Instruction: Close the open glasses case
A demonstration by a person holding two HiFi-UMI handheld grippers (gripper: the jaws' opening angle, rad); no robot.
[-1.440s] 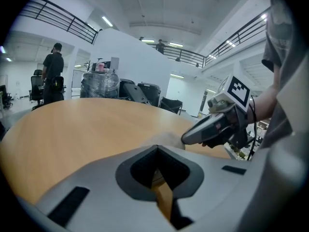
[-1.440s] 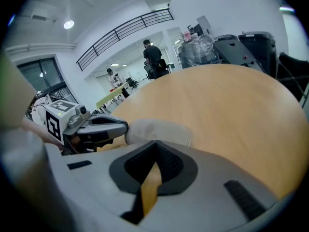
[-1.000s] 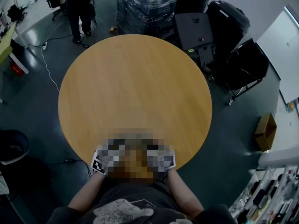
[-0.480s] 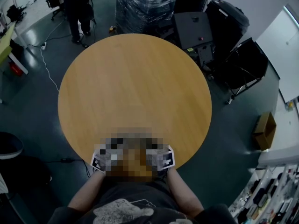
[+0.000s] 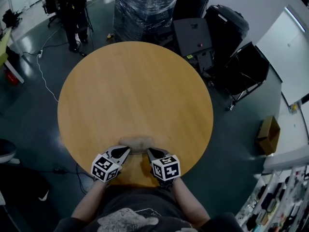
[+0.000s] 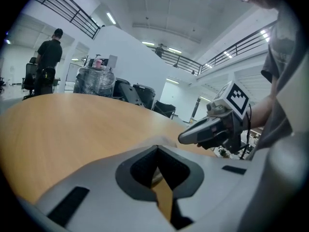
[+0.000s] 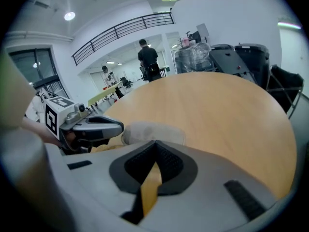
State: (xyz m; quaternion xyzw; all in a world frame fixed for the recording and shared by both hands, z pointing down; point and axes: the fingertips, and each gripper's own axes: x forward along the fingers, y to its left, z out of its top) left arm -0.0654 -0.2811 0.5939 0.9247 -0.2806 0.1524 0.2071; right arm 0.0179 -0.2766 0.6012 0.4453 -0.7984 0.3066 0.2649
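Observation:
A tan, oblong glasses case (image 5: 137, 142) lies on the round wooden table (image 5: 135, 81) close to its near edge. In the right gripper view the case (image 7: 152, 132) looks rounded, with its lid down; no opening shows. My left gripper (image 5: 123, 152) points at the case's left end, my right gripper (image 5: 150, 152) at its right end, both just short of it. Each one's jaws meet at the tips with nothing between them. The left gripper view shows only a pale sliver of the case (image 6: 155, 140) above my own jaws (image 6: 157, 148), with the right gripper (image 6: 193, 134) opposite.
Beyond the table's far side stand a plastic-wrapped pallet (image 5: 145, 8) and black cases (image 5: 193, 33). A person (image 5: 72, 13) stands at the back left, and a cardboard box (image 5: 267, 134) sits on the floor at the right. A cable (image 5: 46, 81) runs along the floor at the left.
The head view has shifted slightly. Both grippers stay at the table's near edge. The earlier frames do not show the case or the jaws, so I cannot tell whether they moved.

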